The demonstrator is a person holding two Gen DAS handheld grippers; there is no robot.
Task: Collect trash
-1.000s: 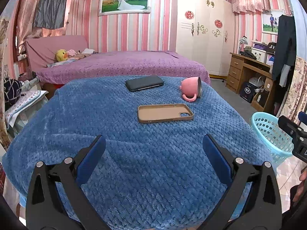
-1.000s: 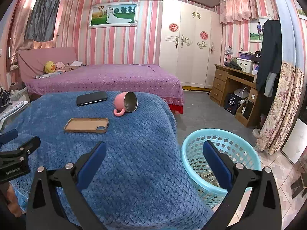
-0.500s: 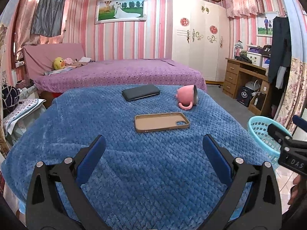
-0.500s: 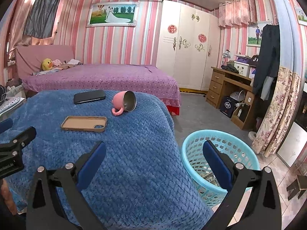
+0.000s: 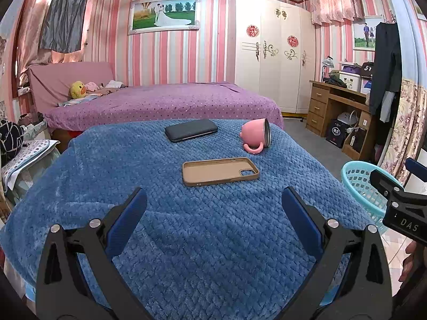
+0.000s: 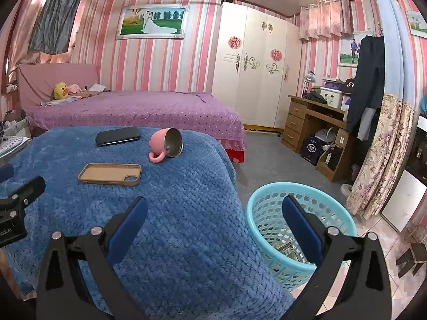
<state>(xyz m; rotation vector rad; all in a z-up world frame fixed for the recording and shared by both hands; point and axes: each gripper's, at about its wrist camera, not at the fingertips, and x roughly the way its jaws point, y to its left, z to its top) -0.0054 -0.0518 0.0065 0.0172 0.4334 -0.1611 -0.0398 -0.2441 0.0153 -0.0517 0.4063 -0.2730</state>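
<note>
While both the left gripper (image 5: 213, 208) and right gripper (image 6: 214, 213) hang spread and empty, no trash shows on the blanket (image 5: 213, 240), so collecting looks finished beside the basket (image 6: 269, 194) at lower right.

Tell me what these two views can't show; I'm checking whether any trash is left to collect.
- Basket contents: right wrist view, mostly hidden by its wall and the right gripper; something lies at the bottom, unidentifiable.
- Basket in left wrist view: partly covered by the right gripper, inside unseen.
- Mug interior: left wrist view shows only its rim edge-on.
- Blanket's near edge: covered by the left gripper fingers.
</note>
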